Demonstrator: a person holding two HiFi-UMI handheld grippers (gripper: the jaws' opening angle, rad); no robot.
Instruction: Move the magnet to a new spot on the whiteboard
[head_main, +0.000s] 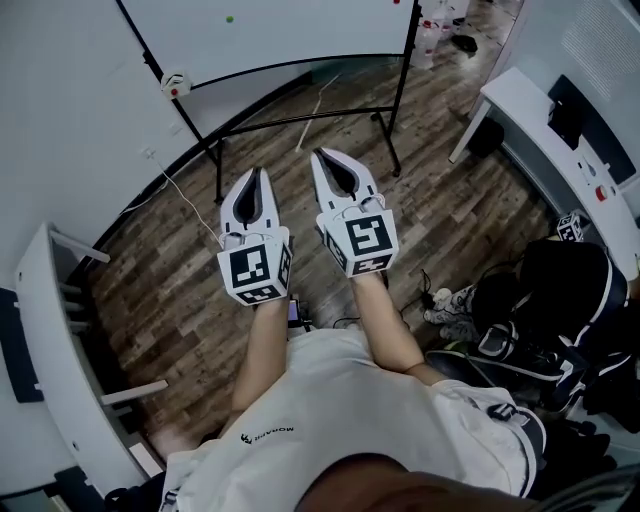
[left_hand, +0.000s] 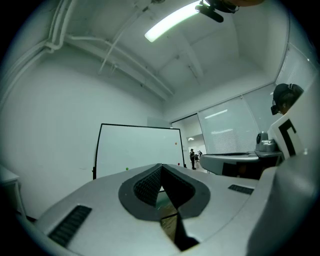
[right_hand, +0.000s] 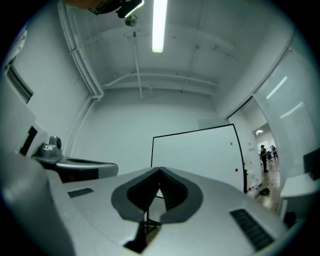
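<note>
Both tools are held side by side in front of the person and point toward the whiteboard (head_main: 300, 30), which stands on a black frame well apart from them. The left tool (head_main: 258, 178) has its jaws together with nothing between them, and the right tool (head_main: 322, 158) is the same.

The step in hand seems to be the approach, as no magnet is reached yet. A green magnet (head_main: 229, 18) sits low on the board. An orange magnet (right_hand: 231, 144) and a red magnet (right_hand: 236, 170) sit near its right edge. Which one is meant cannot be told. The next move calls for coming close to the board, parting the jaws of one tool and closing them on a magnet.

The floor (head_main: 300, 200) is of dark wood planks and the walls are white. A white worktop (head_main: 530, 130) and dark bags (head_main: 560, 300) are at the right.
</note>
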